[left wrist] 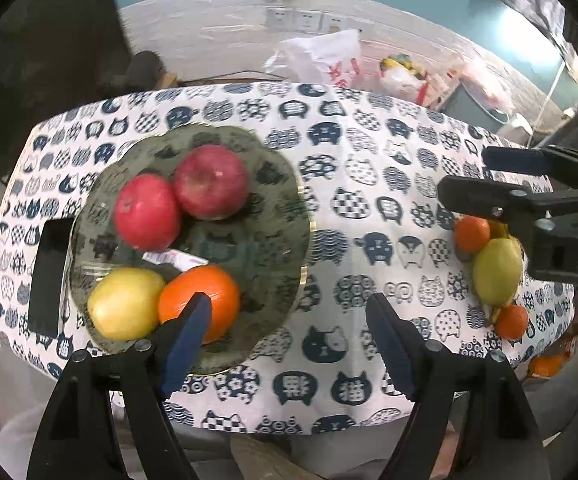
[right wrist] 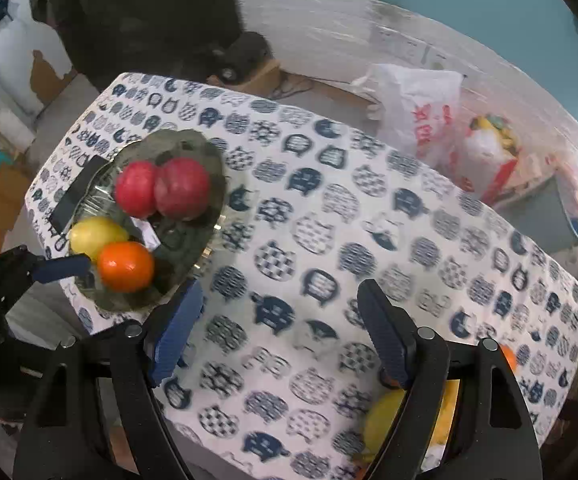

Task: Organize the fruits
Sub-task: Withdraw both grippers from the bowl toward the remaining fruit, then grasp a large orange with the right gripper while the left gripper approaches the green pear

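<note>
A greenish glass plate [left wrist: 273, 200] on the cat-print tablecloth holds two red apples [left wrist: 209, 182], a yellow lemon [left wrist: 125, 304] and an orange [left wrist: 205, 296]. The plate also shows in the right wrist view [right wrist: 193, 248]. My left gripper [left wrist: 289, 332] is open and empty above the plate's near right edge. At the table's right edge lie a yellow-green lemon [left wrist: 497, 270] and two small oranges [left wrist: 472, 234]. My right gripper [right wrist: 279, 328] is open and empty above the cloth; the lemon [right wrist: 381, 416] lies partly hidden behind its right finger. It shows in the left wrist view [left wrist: 469, 178] above those fruits.
A black phone-like slab [left wrist: 49, 276] lies left of the plate. White plastic bags [left wrist: 325, 60] and packages stand beyond the table's far edge by the wall. A white paper label [left wrist: 173, 258] lies in the plate.
</note>
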Tool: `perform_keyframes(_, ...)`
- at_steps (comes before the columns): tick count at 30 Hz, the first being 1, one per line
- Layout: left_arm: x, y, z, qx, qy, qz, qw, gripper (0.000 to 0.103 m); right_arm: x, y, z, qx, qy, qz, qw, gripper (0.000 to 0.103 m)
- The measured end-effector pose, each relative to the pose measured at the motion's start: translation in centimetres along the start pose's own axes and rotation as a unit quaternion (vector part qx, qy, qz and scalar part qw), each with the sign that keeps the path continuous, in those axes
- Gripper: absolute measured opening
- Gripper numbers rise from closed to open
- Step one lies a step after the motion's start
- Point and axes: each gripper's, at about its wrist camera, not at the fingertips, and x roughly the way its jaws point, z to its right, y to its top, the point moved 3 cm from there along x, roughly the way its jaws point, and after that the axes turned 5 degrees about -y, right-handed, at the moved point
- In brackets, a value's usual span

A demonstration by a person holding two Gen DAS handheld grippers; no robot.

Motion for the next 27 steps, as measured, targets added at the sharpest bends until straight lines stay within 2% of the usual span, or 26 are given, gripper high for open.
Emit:
perform_keyframes(14,1.4,1.4,8.0,0.073,-0.004,-0.011,0.9973,0.081,-2.7,-4.3,9.5,0.067,-0.048,-0.001,0.997,0.084)
perform_keyframes(27,4.1,2.6,14.2,0.118,-0.006,-0.03,0.9926,0.081,-3.0,-8.4,16.3,0.125,-0.072,-0.012,0.989,0.084)
